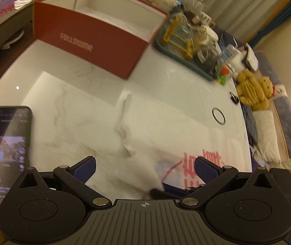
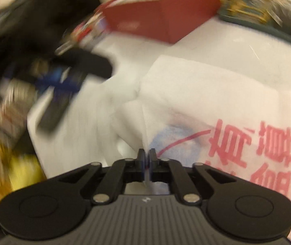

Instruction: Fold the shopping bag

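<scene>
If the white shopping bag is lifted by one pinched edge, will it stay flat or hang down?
The white shopping bag will probably hang limp: its thin fabric already creases where the right gripper pinches it. It looks light, so it may slide on the glossy marble table. The left gripper is open.

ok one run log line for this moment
left gripper: open, over bag | right gripper: shut on white shopping bag fold | marble table

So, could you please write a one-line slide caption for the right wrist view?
Right gripper pinches a fold of the white shopping bag on the table, red box behind.
</scene>
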